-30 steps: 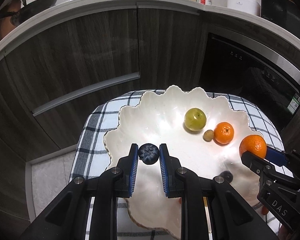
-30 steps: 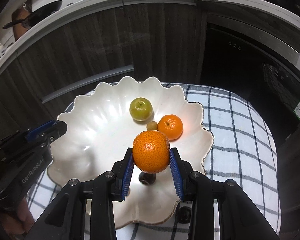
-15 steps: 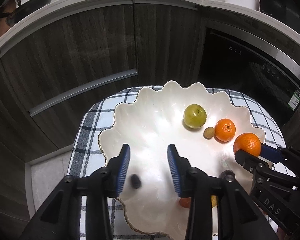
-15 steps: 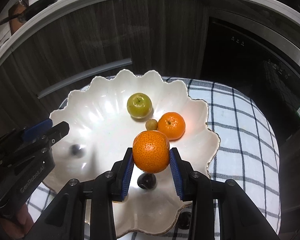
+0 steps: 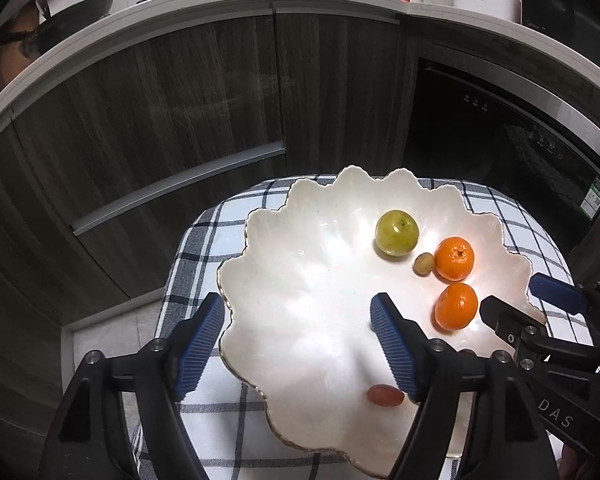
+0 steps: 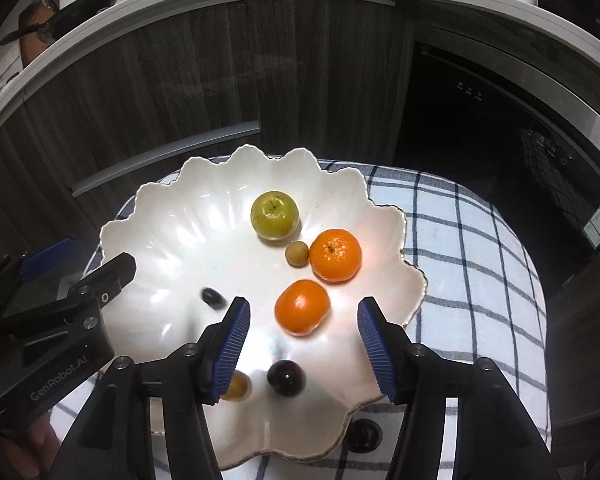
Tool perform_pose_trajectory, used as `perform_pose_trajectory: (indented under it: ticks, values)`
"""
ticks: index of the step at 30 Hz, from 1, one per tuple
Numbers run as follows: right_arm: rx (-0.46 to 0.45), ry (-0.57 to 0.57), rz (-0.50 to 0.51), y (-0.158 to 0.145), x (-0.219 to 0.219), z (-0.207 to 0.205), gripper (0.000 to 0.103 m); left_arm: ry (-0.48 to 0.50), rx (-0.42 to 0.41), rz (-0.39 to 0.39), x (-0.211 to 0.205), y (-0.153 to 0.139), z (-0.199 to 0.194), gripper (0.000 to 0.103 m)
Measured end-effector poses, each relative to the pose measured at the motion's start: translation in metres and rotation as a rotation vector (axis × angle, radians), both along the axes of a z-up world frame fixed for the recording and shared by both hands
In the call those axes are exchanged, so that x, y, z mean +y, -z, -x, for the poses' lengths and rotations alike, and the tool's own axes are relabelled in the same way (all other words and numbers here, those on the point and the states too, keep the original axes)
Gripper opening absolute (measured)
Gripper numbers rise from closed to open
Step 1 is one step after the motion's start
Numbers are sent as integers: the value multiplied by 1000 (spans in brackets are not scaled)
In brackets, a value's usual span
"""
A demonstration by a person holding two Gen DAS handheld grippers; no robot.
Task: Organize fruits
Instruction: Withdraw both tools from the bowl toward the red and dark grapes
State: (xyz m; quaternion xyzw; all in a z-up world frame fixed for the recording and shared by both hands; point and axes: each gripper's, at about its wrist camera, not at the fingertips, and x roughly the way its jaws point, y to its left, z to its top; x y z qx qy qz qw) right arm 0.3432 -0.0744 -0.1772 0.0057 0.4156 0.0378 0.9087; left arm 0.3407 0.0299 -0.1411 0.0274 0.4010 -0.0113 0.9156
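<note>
Both claws hung over the near side of the scalloped white dish, which sat on a checked cloth over the table, and both were opening. The right claw stood fairly wide, its pads clear of the mandarin that lay on the dish between them, a little beyond the tips. The left claw stood wider, nothing between its pads but bare dish and rim. Farther off lay a second mandarin, a small tan fruit touching it on the left, and a green apple beyond that. A small dark fruit showed blurred just left of the right claw's left pad, perhaps rolling; I could not tell. A dark round plum or grape lay near the dish's front edge, and a yellowish fruit was half hidden behind the right claw's left finger. From the left claw's side a reddish fruit lay tucked by its right finger. One more dark fruit lay off the dish on the cloth, nearest the right claw and just below it; I judged that the likely next pick.
</note>
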Motion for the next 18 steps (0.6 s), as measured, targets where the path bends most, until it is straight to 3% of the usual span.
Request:
perform_pose_trajectory:
  ticks: [6,18]
  values:
    - [-24,26,4,-9,-8,10,66,13,-12,-3,-4,-8,9,82]
    - [-71,63,7,-30,-30,39,66,41,-49,7,-24,-32,33,83]
